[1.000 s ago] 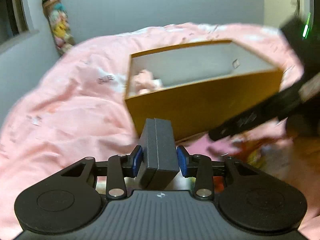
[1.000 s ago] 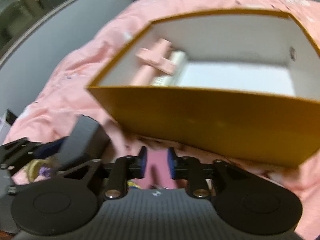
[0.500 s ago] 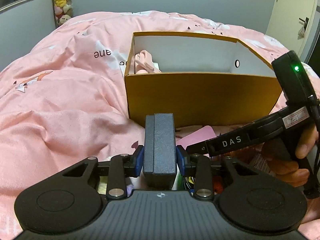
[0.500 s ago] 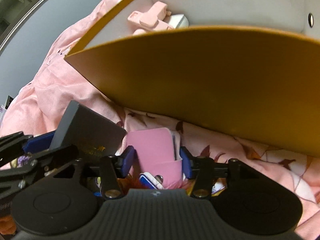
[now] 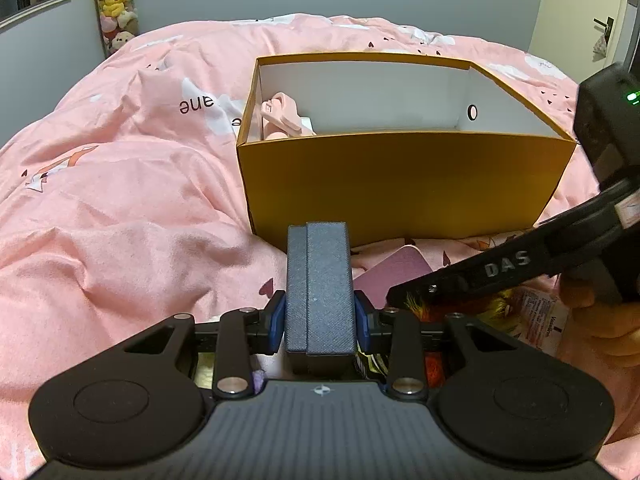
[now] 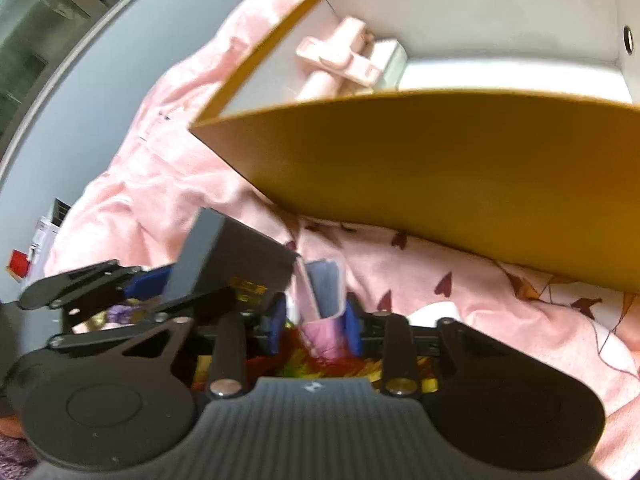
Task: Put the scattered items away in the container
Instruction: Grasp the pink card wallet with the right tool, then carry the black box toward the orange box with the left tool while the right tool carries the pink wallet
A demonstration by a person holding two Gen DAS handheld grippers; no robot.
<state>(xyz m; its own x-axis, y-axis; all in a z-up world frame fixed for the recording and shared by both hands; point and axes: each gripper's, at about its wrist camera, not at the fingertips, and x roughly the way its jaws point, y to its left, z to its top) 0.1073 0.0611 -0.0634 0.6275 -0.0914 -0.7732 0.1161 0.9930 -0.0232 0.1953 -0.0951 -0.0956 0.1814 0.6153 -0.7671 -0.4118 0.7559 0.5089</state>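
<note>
1. In the left wrist view, the left gripper (image 5: pixel 319 316) fills the bottom of the frame. Its jaws are clamped on a dark blue textured box (image 5: pixel 319 288), which stands on edge between the blue pads.
2. The jaws have been easing slightly inward, with the box between them throughout.
3. Above the box, at centre frame, sits an open mustard-yellow cardboard box (image 5: pixel 400 184) with white inner walls. Its near wall faces the camera, and its top rim is unobstructed.
4. A pink plastic item (image 5: pixel 280 114) lies in the cardboard box's upper left corner; the rest of the visible interior looks bare.
5. A pink duvet (image 5: pixel 120 208) covers the bed and spreads wide and rumpled over the left half of the frame.
6. At lower right, the right gripper (image 6: pixel 314 320) reaches in diagonally, held by a hand (image 5: pixel 592 316), crowding the strip between the cardboard box and the frame's bottom edge.
7. In the right wrist view, the right gripper's jaws have just been closing and now pinch a pink case (image 6: pixel 320 300) at lower centre, lifted at a tilt.
8. The case is just beside the dark blue box, which sits to its left in this view.
9. Colourful packets (image 6: pixel 320 364) lie beneath the case.
10. The cardboard box's yellow wall fills the upper right.
</note>
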